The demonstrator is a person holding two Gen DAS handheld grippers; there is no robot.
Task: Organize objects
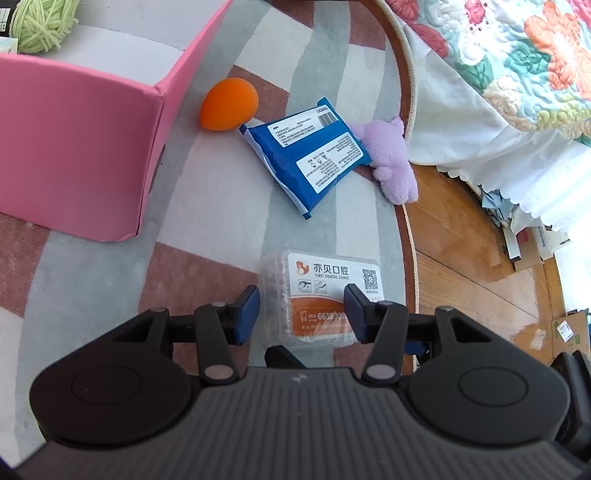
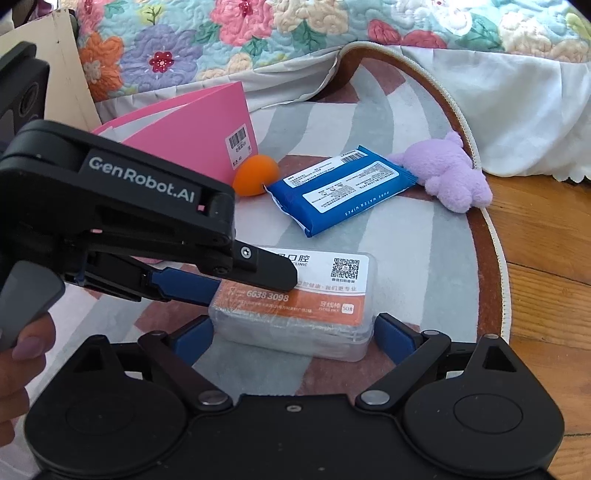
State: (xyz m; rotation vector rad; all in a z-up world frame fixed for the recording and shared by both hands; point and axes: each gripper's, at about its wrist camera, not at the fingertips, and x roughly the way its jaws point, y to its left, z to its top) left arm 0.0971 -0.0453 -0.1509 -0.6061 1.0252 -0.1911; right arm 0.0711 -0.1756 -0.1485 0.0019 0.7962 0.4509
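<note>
A clear plastic box of dental floss picks (image 1: 325,280) (image 2: 325,295) with a white and orange label lies flat on the rug. My right gripper (image 2: 293,325) is open, a blue pad close beside each short end of the box. My left gripper (image 1: 301,314) (image 2: 255,286) comes in from the left and is open. One of its fingers lies over the box's label and the other sits at the box's left side. Further back lie an orange egg-shaped sponge (image 1: 229,105) (image 2: 255,179), a blue wipes pack (image 1: 310,155) (image 2: 340,188) and a purple plush toy (image 1: 391,158) (image 2: 450,173).
A pink box (image 1: 74,147) (image 2: 199,136) stands at the back left with green yarn (image 1: 44,22) inside. The striped round rug (image 1: 207,206) ends at wooden floor (image 1: 461,240) on the right. A bed with a floral quilt (image 2: 258,33) borders the far side. A hand (image 2: 22,354) holds the left gripper.
</note>
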